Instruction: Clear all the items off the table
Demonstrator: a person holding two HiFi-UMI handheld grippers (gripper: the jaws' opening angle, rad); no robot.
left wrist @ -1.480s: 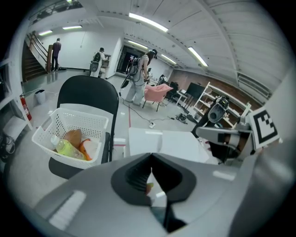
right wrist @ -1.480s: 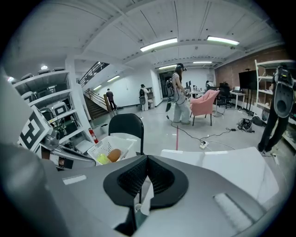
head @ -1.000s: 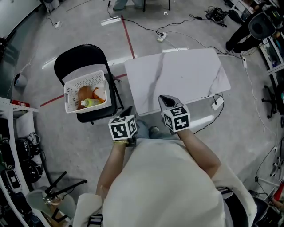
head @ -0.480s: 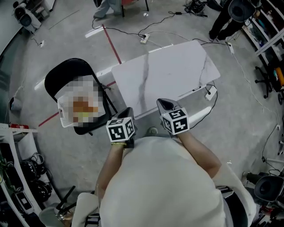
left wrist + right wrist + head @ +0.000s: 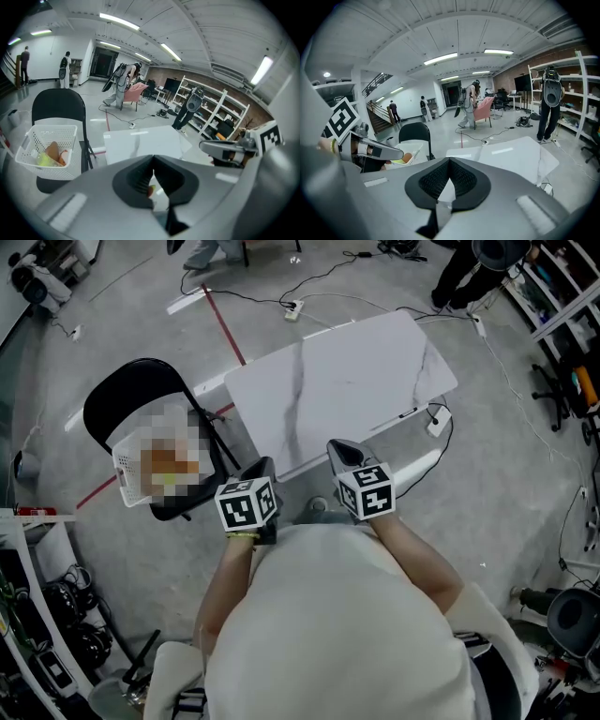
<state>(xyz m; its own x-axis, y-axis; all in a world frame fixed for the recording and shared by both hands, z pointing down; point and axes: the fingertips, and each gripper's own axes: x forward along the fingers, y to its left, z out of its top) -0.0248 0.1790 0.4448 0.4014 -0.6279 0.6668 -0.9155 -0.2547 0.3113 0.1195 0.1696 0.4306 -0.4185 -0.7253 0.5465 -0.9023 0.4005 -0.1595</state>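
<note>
The white marble-pattern table has a bare top, also seen in the left gripper view and the right gripper view. To its left, a white basket sits on a black folding chair. In the left gripper view the basket holds an orange item and a yellow-green item. My left gripper is shut and holds nothing, just short of the table's near edge. My right gripper is over that near edge, also shut and holding nothing. Each gripper appears in the other's view: left gripper, right gripper.
Cables and a power strip lie on the grey floor beyond the table, beside a red tape line. A person stands at the far right corner. Shelving lines the right side. Equipment racks stand at the lower left.
The head view has shifted, so the table and chair now sit higher and further left. Both shut grippers have drifted a little upward in the picture, still close to my body.
</note>
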